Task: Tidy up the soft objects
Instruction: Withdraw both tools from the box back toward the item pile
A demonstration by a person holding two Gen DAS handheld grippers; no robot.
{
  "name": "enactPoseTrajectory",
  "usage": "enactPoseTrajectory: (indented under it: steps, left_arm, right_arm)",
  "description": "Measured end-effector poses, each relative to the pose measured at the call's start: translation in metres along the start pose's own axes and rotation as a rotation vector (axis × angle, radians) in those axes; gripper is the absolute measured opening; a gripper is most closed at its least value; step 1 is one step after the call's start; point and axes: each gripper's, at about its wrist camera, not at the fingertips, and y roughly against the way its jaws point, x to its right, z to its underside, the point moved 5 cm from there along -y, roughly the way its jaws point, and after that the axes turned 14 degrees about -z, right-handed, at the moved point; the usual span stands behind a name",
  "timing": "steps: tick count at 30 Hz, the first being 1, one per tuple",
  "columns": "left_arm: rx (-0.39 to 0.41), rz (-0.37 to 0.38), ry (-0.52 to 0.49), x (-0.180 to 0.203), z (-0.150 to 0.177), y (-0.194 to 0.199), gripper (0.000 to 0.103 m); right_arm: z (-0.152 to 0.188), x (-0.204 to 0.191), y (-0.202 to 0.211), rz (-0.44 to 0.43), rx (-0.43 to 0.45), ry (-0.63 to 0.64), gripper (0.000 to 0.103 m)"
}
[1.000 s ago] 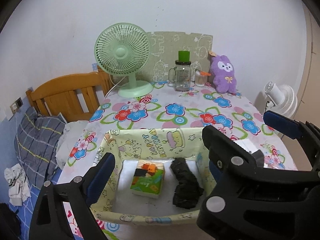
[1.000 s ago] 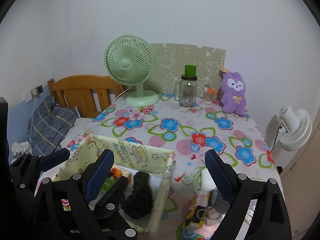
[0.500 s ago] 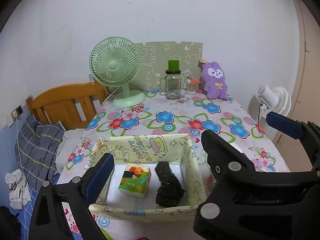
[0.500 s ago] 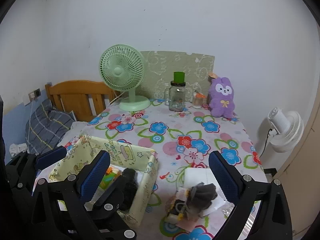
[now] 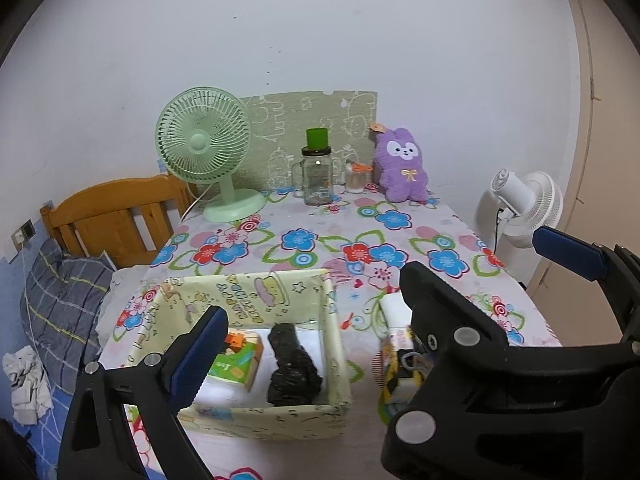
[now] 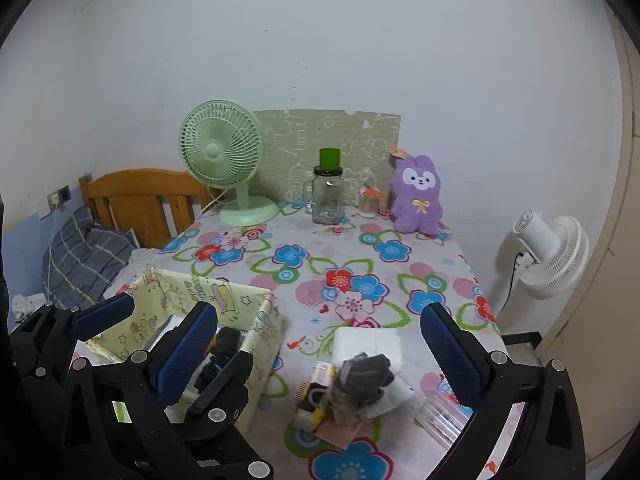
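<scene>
- Both hand-held grippers have drawn back from the bench, so the pale yellow cartoon-print fabric box [image 5: 256, 300] looks smaller than before.
- Right hand-held gripper [image 6: 320, 352]: jaws have just been opening, now spread wide, nothing between the pads.
- Left hand-held gripper [image 5: 308, 320]: spread, empty.
- Black rolled cloth [image 5: 292, 364] lies inside the box beside a green tissue pack [image 5: 236, 364].
- Grey knitted glove [image 6: 366, 372] rests on clutter right of the box.

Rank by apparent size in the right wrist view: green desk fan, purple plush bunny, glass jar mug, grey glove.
1. green desk fan
2. purple plush bunny
3. glass jar mug and grey glove: look alike; the glove lies nearer the camera, so unranked.
</scene>
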Motion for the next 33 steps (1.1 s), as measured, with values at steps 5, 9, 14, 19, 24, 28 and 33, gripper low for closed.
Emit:
enactPoseTrajectory:
  steps: [5,9,14,19,24,28,33]
  left_arm:
    - [0.003,0.019,-0.009,0.014,0.003,0.003,0.098]
    - [0.014,0.029,-0.016,0.025,0.007,0.006,0.098]
    - [0.022,0.045,-0.025,0.04,0.013,0.008,0.098]
    - [0.015,0.061,-0.03,0.055,0.021,0.006,0.098]
    - [0.004,0.082,-0.032,0.069,0.03,0.0,0.098]
    - [-0.008,0.107,-0.046,0.081,0.039,-0.007,0.098]
    - [-0.036,0.129,-0.064,0.092,0.048,-0.015,0.097]
  right_arm:
    - [0.007,0.012,0.006,0.007,-0.003,-0.016,0.103]
    - [0.015,0.021,0.011,0.006,0.006,-0.03,0.103]
    - [0.025,0.033,0.016,0.006,0.011,-0.046,0.103]
    - [0.036,0.045,0.019,0.015,0.017,-0.061,0.103]
    - [0.049,0.056,0.018,0.033,0.013,-0.069,0.103]
    - [0.059,0.066,0.014,0.037,0.001,-0.07,0.103]
    - [0.072,0.077,0.01,0.056,-0.006,-0.083,0.103]
